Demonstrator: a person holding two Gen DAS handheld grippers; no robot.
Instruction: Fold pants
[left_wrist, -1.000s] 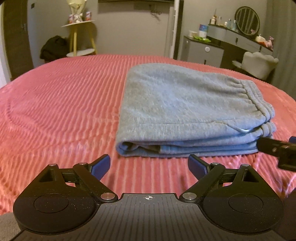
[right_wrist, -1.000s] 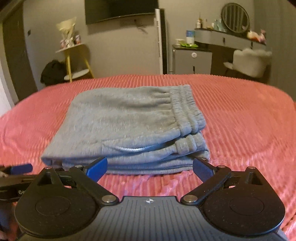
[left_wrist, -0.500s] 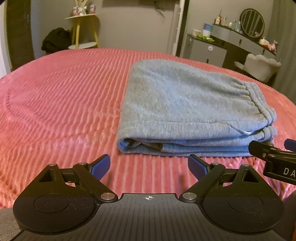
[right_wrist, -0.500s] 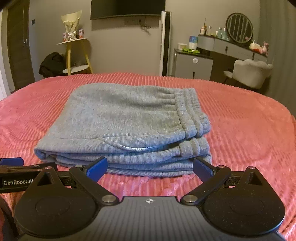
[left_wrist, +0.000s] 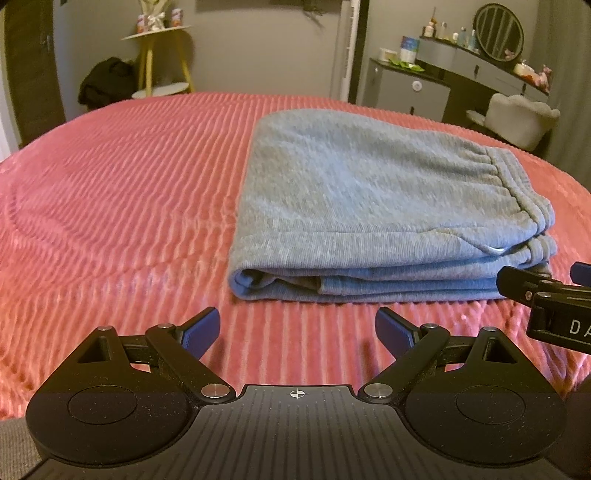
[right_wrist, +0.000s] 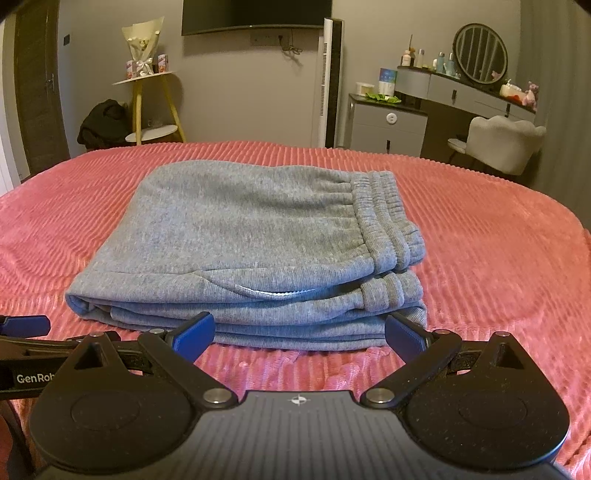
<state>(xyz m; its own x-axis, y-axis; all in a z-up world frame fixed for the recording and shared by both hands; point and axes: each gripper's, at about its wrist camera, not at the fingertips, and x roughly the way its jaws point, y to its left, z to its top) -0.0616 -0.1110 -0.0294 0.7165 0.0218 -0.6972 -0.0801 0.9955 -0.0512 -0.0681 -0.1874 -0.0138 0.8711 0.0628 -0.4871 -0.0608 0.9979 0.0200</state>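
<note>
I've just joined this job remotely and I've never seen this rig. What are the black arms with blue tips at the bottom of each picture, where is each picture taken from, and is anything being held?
They are two hand-held grippers; a person carries one in each hand, and each has a camera looking forward along its fingers. One picture is from the left gripper, the other from the right gripper. The blue tips are the finger pads. Both grippers are open and hold nothing. In front of them, grey pants lie folded in a stack on a pink ribbed bedspread, waistband on the right. Each camera also catches the other gripper at its picture's edge.
</note>
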